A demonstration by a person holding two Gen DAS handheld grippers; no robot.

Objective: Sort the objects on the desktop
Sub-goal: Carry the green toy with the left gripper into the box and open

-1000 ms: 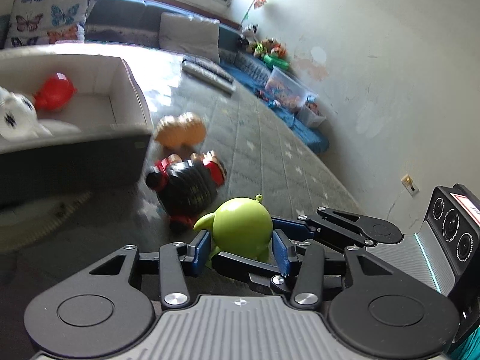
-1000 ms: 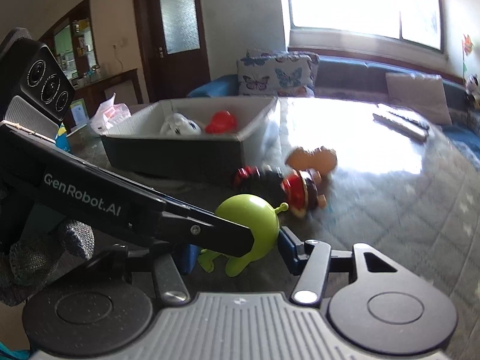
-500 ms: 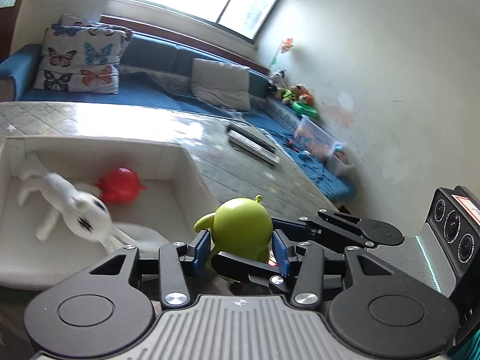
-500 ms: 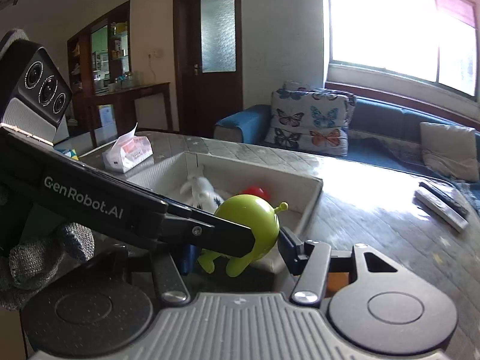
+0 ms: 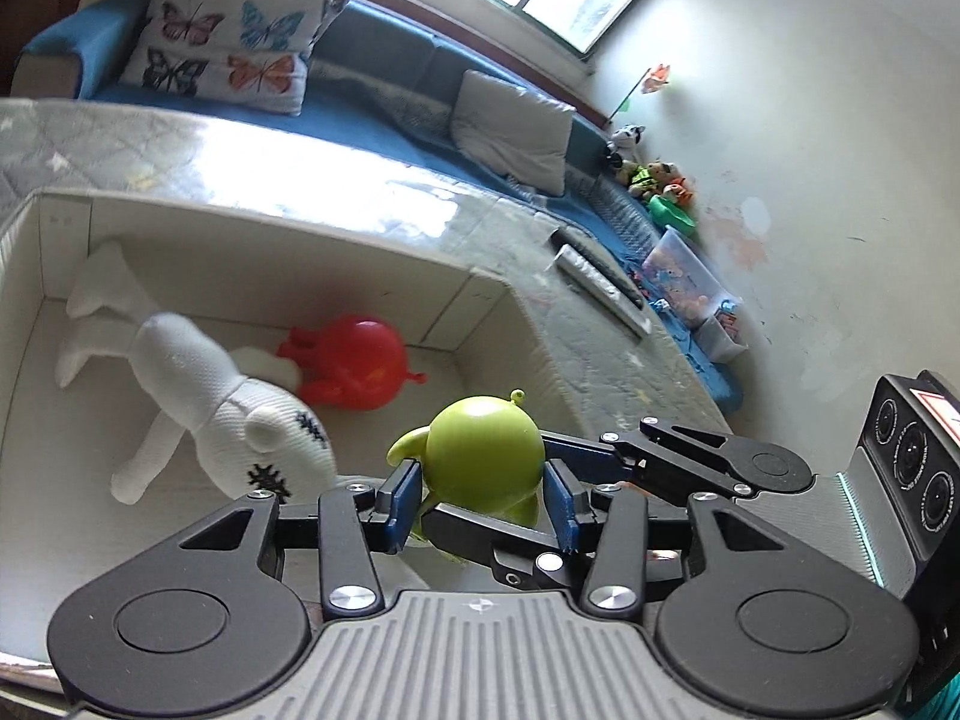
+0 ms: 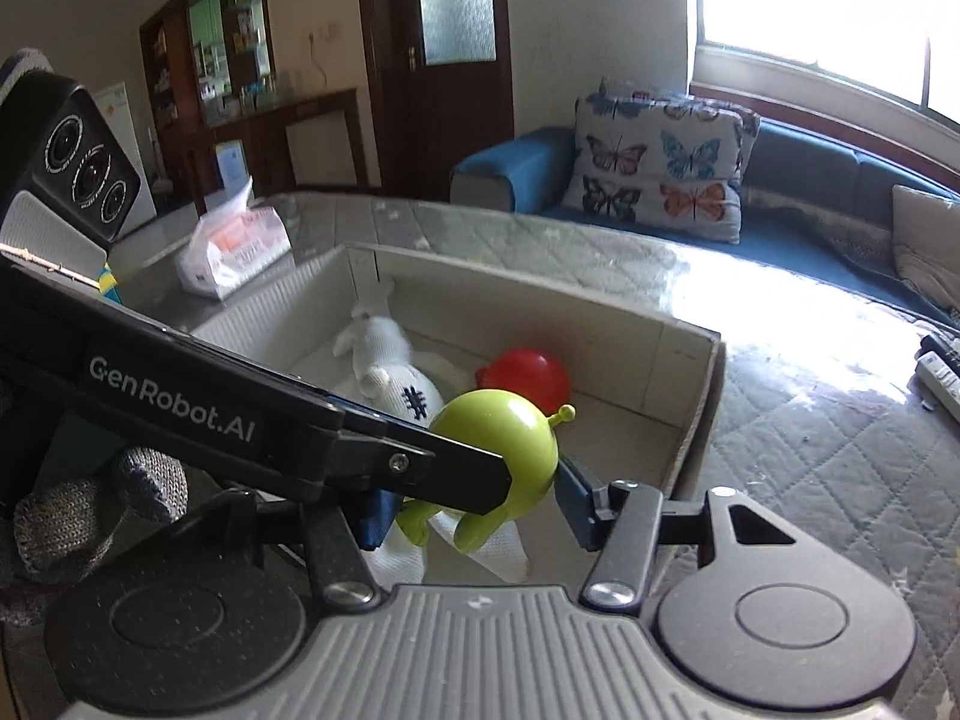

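Between the blue pads of my left hand-held gripper (image 5: 480,498), the green toy (image 5: 483,456) sits clamped, my right hand-held gripper (image 6: 474,507) clamped on it too, directly above the near end of the white box (image 5: 480,294), where the red toy (image 5: 354,369) lies beyond.

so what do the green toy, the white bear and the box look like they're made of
Green alien toy: looks like hard or vinyl plastic, smooth with a soft sheen and highlights on its round head. White stuffed bear: knitted fabric, matte, with a visible weave and stitched black eyes. Box: probably cardboard or thin board, matte off-white inside, with straight folded seams at the corners.
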